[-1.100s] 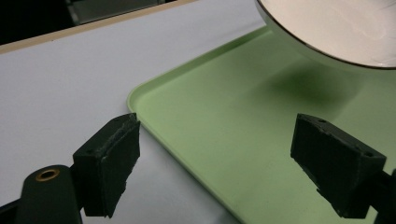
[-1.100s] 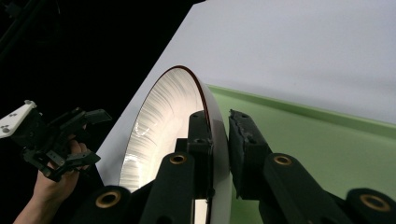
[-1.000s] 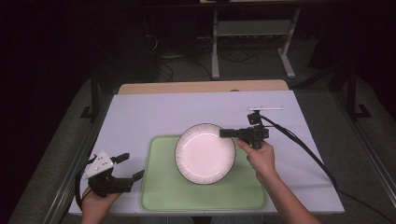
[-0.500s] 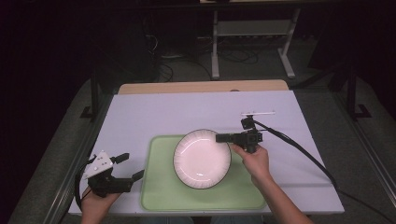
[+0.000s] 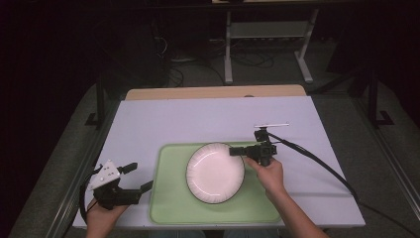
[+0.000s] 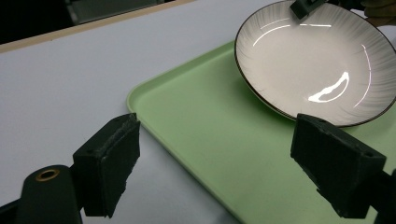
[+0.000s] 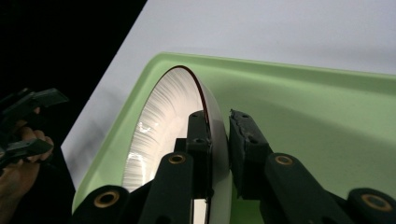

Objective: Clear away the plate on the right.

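While right gripper (image 5: 236,150) fingers clamp plate (image 5: 215,173) rim over tray (image 5: 168,203), left gripper (image 5: 140,177) fingers wide.

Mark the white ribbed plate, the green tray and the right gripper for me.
White ribbed plate (image 5: 214,174): high view, centre of the dish.
Pale green plastic tray (image 5: 171,198): high view, bare left floor.
Right gripper (image 5: 236,150): high view, fingertips at plate rim.

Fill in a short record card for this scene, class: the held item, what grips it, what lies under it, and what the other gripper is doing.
Held item: white plate, dark-rimmed
Gripped by: right gripper, jaws clamped on the plate's rim
Underneath: green tray on the white table
Other gripper: left gripper, jaws open, holding nothing, beside the tray's left edge
Also on table: thin white stick, beyond the right gripper
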Demonstrator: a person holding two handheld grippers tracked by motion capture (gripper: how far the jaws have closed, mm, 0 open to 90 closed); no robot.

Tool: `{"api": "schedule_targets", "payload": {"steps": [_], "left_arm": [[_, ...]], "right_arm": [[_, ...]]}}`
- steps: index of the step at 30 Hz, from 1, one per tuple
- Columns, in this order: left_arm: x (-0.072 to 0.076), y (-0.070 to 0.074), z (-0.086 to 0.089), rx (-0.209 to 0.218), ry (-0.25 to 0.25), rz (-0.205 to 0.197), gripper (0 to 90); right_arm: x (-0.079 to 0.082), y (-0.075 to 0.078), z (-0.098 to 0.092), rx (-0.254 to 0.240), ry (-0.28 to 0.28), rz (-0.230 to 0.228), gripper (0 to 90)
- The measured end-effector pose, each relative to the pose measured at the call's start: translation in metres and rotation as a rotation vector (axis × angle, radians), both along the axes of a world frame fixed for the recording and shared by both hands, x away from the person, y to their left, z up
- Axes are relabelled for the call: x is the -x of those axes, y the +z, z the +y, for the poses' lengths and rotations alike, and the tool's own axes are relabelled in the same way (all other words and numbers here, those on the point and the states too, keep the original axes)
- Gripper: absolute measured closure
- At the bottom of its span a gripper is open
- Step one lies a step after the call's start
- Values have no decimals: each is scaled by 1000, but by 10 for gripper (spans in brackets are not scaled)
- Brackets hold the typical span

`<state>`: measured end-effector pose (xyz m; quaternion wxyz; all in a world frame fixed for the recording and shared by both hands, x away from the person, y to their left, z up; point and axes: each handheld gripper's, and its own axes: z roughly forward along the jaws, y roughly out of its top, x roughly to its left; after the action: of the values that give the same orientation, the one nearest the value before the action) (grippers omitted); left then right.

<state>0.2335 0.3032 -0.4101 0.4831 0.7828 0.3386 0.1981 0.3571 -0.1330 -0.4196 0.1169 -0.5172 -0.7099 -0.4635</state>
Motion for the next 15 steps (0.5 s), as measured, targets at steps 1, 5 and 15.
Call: {"api": "schedule_targets", "payload": {"steps": [1,5,15], "left_arm": [[0,0,0,0,0,0,154],[0,0,0,0,0,1,154],[0,0,0,0,0,2,154]], "right_arm": [[0,-1,0,10,-4,1,796],[0,-1,-1,26,-1,6,799],[-1,-4,-3,97,12,29,813]]}}
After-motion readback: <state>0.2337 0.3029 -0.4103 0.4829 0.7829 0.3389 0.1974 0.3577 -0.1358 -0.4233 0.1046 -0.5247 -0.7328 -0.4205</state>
